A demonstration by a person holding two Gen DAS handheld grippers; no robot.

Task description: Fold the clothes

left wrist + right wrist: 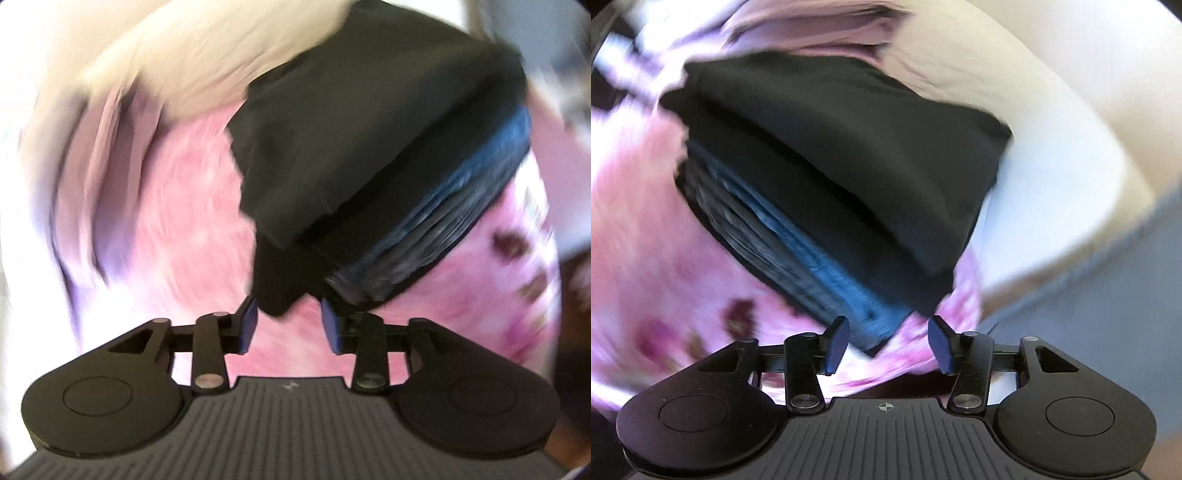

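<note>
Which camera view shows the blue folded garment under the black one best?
The right wrist view: the blue garment shows a long stacked edge beneath the black garment. The left wrist view shows it as a narrower, blurred band.

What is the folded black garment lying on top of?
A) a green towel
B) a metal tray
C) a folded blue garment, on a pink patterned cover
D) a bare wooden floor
C: in both wrist views the black garment sits on a folded blue garment, whose layered edge shows below it, and both lie on the pink patterned cover.
</note>
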